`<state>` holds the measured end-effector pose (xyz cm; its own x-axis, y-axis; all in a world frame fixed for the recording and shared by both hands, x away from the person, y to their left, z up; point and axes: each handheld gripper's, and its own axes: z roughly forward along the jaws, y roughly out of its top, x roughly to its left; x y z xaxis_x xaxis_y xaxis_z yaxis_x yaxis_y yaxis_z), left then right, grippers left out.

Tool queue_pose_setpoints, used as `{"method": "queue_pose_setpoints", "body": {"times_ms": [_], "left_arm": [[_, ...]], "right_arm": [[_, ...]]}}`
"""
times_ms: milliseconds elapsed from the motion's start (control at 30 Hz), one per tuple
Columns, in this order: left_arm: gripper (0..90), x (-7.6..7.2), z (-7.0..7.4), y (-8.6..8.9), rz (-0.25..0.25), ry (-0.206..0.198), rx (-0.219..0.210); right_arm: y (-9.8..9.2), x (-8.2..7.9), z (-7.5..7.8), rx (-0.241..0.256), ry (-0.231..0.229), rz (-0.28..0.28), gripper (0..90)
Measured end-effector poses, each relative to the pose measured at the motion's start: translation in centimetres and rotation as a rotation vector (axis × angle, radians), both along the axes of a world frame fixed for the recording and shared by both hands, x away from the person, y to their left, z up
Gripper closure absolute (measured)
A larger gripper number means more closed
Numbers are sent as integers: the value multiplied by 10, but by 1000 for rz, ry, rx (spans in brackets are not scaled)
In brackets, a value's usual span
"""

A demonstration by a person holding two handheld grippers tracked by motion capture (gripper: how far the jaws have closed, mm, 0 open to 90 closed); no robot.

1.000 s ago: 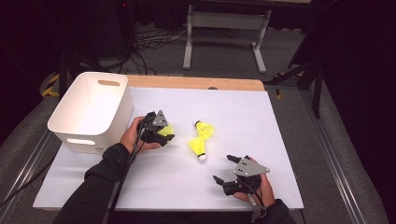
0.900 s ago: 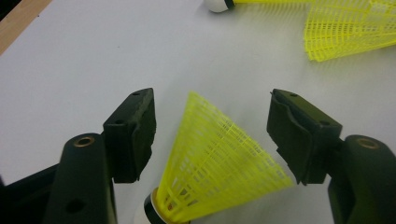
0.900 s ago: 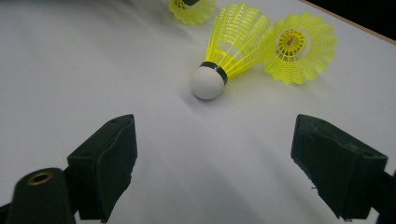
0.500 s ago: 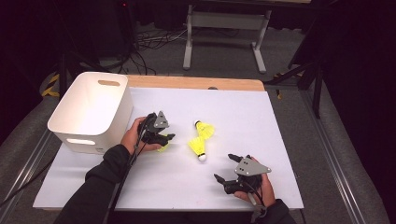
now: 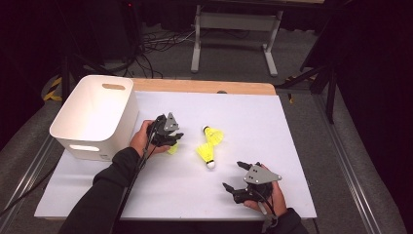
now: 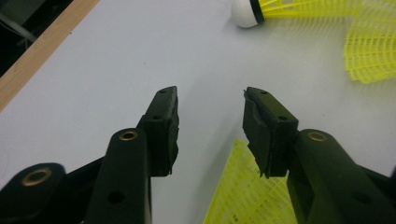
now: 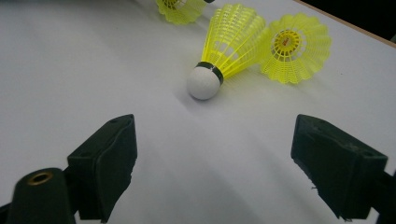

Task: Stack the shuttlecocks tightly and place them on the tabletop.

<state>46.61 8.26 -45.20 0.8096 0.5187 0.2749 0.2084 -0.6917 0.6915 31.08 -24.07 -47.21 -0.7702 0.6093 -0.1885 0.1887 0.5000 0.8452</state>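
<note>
Right gripper (image 5: 233,185) sits nearest the table's front edge, at about 5 o'clock on the white sheet, jaws spread wide and empty. In the right gripper view the middle shuttlecock (image 7: 223,56) lies just beyond the jaw tips toward 12 o'clock, cork end toward the gripper, skirt pointing away, long axis running roughly 7 to 1 o'clock. From above, that same shuttlecock (image 5: 206,155) lies at about 11 o'clock from the right gripper, near but apart.

Left gripper (image 5: 175,138) is farther up, at about 9 o'clock of the sheet, just beside the white bin (image 5: 78,127). Jaws part-way apart, grasping nothing. A yellow skirt (image 6: 243,196) lies below the jaws; the left gripper view cannot tell whether the pads touch it. From above, this near shuttlecock (image 5: 173,148) pokes out from under the hand.

Farthest, the third shuttlecock (image 5: 214,134) lies near centre, skirt touching or nearly touching the middle one.

Judgement: left gripper is nearer its shuttlecock; the move turns on closing across the skirt below it.

View difference: the high view gives layout and the bin; the right gripper view gives the cork's facing.
</note>
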Motion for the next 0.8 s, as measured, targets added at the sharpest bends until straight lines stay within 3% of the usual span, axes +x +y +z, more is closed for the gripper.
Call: {"method": "queue_pose_setpoints", "body": {"times_ms": [267, 700, 800], "left_arm": [[417, -5, 10, 2, 17, -36, -36], [357, -25, 33, 11, -16, -96, -108], [351, -32, 37, 10, -36, -107, -96]], "right_arm": [[-1, 0, 1, 10, -15, -16, 158], [-4, -1, 4, 14, -43, -47, 161], [-4, -1, 5, 13, -47, -49, 161]]}}
